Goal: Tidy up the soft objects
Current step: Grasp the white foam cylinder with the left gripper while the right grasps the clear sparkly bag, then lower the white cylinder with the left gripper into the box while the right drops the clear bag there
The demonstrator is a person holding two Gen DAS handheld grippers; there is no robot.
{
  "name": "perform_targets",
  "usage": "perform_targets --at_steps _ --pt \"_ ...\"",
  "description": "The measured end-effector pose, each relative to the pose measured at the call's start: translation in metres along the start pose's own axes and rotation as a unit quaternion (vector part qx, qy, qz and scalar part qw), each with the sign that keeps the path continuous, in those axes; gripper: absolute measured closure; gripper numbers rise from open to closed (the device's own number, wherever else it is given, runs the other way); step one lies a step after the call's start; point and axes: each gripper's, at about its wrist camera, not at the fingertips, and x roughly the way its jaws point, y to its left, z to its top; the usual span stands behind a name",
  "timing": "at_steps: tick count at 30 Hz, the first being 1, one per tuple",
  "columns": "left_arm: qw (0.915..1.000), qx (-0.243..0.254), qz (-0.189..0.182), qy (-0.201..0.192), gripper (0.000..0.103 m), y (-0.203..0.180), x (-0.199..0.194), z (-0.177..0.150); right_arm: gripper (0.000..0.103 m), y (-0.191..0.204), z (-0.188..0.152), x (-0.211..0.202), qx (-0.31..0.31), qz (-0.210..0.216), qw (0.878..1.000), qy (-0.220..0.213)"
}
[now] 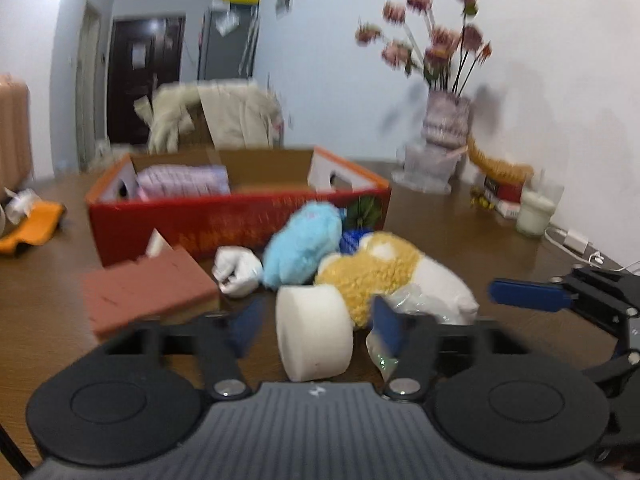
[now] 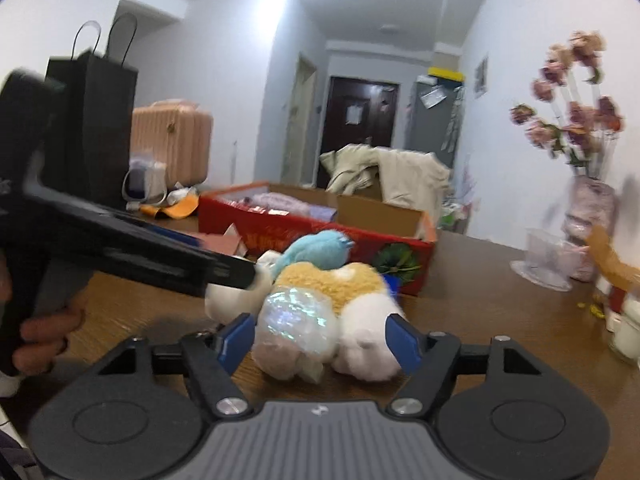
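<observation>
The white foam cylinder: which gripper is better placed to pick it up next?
Left. The white foam cylinder sits between the left gripper fingers; the right gripper frames the yellow plush.

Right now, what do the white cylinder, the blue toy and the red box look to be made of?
White cylinder: probably foam or sponge, matte and finely pitted. Blue toy: plush fabric, fuzzy pile. Red box: printed cardboard, its brown unprinted inner walls showing. Blur leaves all three uncertain.
</observation>
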Motion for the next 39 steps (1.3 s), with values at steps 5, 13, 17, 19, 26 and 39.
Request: perform_targets --at_steps 5,13,17,19,26,39 --pt "0.999 -0.036 -0.023 0.008 0.072 0.015 0.001 -0.001 0.079 0.01 0.007 0.031 -0.015 0.038 0.999 0.032" --pt "0.9981 -0.022 -0.046 -0.034 0.073 0.03 -0.033 0.041 0.091 -0.015 0.038 0.014 0.009 0.093 0.996 0.004" --pt "0.9977 -0.013 -0.025 -0.062 0.073 0.05 -0.023 0.091 0.091 -0.045 0.077 0.023 0.02 0.1 0.995 -0.023" --pt "0.9973 -0.022 -0.025 -0.066 0.073 0.063 -0.004 0.12 0.091 -0.061 0.105 0.043 0.018 0.106 0.994 -0.025" --pt "0.9957 -0.092 -0.012 0.009 0.072 0.109 0.138 0.207 0.091 -0.1 0.182 0.19 0.01 0.103 0.992 0.07" --pt "0.9879 -0.125 0.013 0.09 0.046 0.145 0.265 0.211 0.076 -0.12 0.181 0.356 0.037 0.045 0.981 0.187"
